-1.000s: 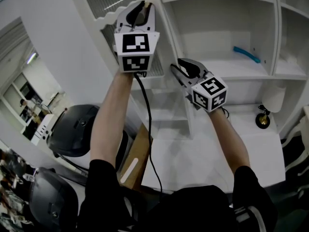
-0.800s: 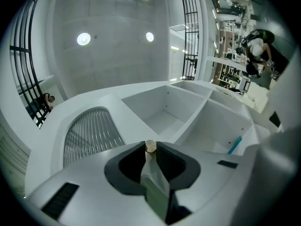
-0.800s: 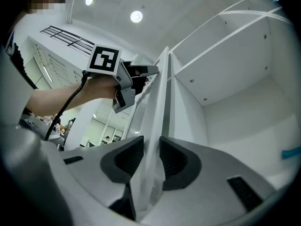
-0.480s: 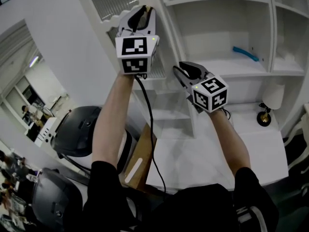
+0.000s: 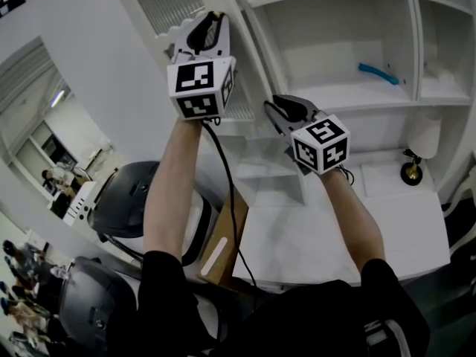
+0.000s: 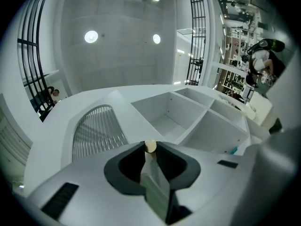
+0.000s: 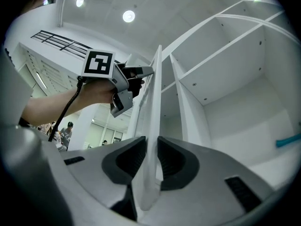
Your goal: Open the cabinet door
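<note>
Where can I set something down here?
Desktop: bare from the cabinet door across to the small lamp. Shelf with the blue object: bare left of it. Crowded at the door's edge: left tool grips it, right tool has just been closing on it.

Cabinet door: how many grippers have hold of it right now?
2. The left gripper is shut on the edge of the cabinet door, higher up. The right gripper is lower on that same edge; its fingers have just been closing, with the panel between them.
</note>
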Motion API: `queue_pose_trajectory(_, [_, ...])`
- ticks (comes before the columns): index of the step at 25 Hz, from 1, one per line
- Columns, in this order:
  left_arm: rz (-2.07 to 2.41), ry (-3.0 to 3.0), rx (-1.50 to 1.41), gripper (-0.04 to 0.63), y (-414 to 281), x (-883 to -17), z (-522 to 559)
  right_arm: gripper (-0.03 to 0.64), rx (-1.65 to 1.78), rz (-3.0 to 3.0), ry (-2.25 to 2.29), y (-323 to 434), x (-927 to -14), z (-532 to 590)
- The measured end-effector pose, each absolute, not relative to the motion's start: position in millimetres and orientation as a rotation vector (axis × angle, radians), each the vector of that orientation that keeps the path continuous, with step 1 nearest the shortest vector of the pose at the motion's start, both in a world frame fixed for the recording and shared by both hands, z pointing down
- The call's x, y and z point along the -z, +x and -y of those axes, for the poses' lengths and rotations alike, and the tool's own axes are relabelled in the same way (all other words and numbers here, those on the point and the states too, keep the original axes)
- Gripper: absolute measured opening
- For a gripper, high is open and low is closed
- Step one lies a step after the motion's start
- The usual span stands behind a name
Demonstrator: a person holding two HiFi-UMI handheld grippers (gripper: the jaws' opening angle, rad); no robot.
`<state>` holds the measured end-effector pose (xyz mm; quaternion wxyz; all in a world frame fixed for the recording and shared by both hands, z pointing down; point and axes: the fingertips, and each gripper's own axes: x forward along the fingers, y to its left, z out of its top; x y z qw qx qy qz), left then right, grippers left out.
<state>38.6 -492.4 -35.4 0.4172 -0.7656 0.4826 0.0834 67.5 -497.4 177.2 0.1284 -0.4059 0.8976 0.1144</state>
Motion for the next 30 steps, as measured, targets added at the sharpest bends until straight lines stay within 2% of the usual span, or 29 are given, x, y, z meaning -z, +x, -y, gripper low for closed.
queue_pose_trajectory(30, [-1.196, -1.953, -0.324, 0.086, -1.8, 35.1, 437.0, 0.077, -0.288, -2.554, -1.133, 31.3, -177.3, 434.6])
